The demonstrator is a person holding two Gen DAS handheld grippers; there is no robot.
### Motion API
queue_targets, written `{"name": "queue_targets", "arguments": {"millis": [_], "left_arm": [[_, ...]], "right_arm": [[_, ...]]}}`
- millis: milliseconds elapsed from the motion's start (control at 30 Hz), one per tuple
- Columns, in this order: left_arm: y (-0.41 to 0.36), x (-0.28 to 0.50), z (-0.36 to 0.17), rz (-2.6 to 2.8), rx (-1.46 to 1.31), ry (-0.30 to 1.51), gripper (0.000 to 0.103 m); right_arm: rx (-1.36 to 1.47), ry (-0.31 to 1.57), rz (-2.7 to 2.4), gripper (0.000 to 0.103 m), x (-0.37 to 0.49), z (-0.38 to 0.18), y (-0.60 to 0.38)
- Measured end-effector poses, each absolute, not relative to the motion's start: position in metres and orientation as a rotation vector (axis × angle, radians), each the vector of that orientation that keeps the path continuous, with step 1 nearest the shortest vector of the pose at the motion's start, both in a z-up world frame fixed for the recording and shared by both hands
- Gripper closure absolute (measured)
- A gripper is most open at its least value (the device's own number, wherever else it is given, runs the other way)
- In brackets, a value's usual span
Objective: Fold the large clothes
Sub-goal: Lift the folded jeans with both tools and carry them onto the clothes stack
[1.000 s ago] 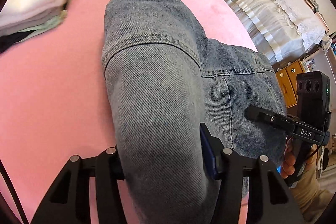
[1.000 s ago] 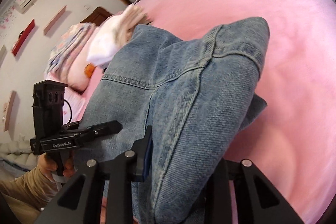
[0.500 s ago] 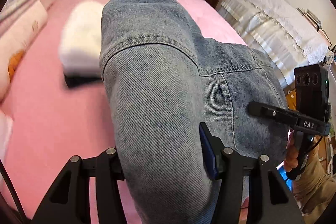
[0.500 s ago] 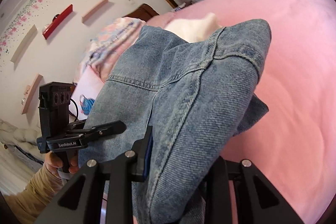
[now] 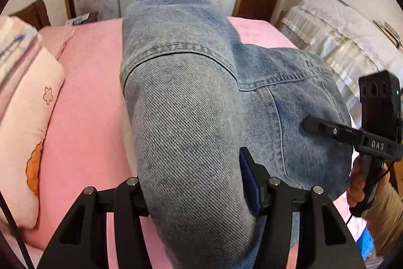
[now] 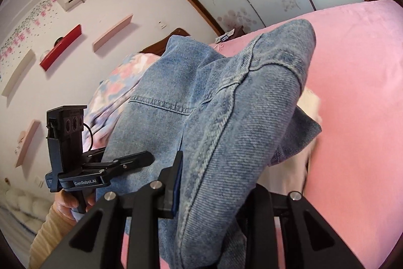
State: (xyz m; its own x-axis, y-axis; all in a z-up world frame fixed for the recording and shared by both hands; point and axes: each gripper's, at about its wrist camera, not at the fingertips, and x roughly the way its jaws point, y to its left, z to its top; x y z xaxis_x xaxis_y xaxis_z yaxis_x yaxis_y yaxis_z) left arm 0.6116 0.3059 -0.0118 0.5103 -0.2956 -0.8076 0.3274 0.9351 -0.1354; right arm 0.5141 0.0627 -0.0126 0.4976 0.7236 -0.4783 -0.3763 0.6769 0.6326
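Note:
A pair of blue denim jeans [image 5: 186,102] hangs between my two grippers above a pink bed [image 5: 85,97]. My left gripper [image 5: 194,193] is shut on one bunched end of the jeans. My right gripper [image 6: 214,196] is shut on the other end of the jeans [image 6: 226,117]. Each gripper shows in the other's view: the right one [image 5: 372,132] at the right edge, the left one [image 6: 83,168] at the left. The fingertips are hidden by the denim.
A pink pillow [image 5: 27,122] with a flower print lies at the left of the bed. A lace-covered piece of furniture [image 5: 335,34] stands at the right. A pale garment [image 6: 292,168] lies on the pink bed [image 6: 357,92] under the jeans. Sliding floral doors stand behind.
Both grippers have lifted and tilted upward with the jeans. The views now show the walls and doors rather than mostly the bed. The grip on the denim is unchanged.

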Motion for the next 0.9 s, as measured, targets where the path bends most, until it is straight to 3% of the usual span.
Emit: {"name": "queue_targets", "arguments": {"millis": [133, 267, 433, 600, 900], "left_arm": [[0.329, 0.672, -0.072, -0.287, 0.031, 1.043, 0.036], [0.343, 0.692, -0.115, -0.229, -0.026, 1.034, 0.003], [0.348, 0.692, -0.129, -0.301, -0.084, 1.006, 0.002], [0.332, 0.679, -0.114, -0.229, 0.03, 0.955, 0.002], [0.298, 0.61, -0.06, -0.089, 0.007, 0.878, 0.002]], "right_arm": [[0.469, 0.865, 0.651, 0.076, 0.567, -0.068, 0.083], [0.441, 0.909, 0.621, 0.074, 0.59, -0.119, 0.084], [0.419, 0.865, 0.66, 0.064, 0.587, -0.139, 0.07], [0.347, 0.878, 0.572, 0.051, 0.579, -0.119, 0.076], [0.297, 0.866, 0.523, 0.049, 0.5, -0.064, 0.041]]}}
